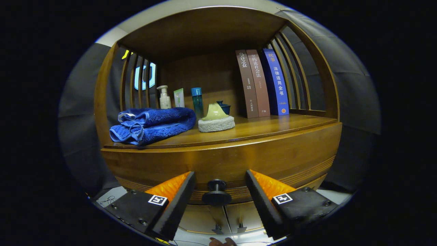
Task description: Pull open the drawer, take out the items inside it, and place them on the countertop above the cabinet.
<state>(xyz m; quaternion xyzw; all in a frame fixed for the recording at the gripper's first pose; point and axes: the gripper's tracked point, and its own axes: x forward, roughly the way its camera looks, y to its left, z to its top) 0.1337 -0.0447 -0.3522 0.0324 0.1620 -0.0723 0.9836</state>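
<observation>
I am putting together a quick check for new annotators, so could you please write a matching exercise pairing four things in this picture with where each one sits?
Things:
1. drawer knob
2. blue towel
3. three books
4. pump bottle

Places:
A. upright at the right end of the countertop, by the slats
B. behind the towel, near the left slats
C. between the open fingers of the gripper, neither finger pressing it
D. folded at the left front of the countertop

Pairs: 1-C, 2-D, 3-A, 4-B
</observation>
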